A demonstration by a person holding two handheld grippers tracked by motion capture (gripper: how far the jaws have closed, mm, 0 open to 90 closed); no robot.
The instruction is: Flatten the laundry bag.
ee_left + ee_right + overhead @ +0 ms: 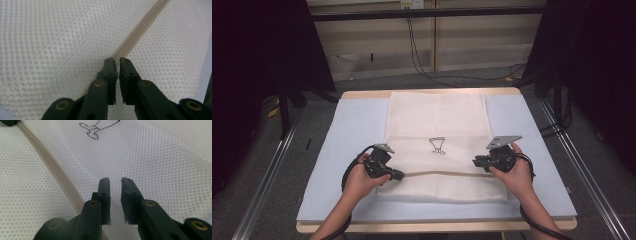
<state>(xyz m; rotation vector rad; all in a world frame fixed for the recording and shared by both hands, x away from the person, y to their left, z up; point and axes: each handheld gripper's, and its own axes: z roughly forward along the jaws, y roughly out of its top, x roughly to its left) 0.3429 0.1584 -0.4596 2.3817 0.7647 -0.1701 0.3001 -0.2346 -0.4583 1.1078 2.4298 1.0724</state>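
White mesh bag (437, 130) lies flat mid-surface on blue mat (357, 125), zipper (437, 173) near front edge. Left claw (398, 175) at zipper's left end, nearly clenched, slim gap, grasping nothing clear. Right claw (475, 162) at right end, slightly released, empty. Judgement: pinch fabric beside zipper evenly with both, lift level.

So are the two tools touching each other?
Apart. The high view shows the left tool and the right tool at opposite edges of the cloth, with the drawing and bare fabric between them.
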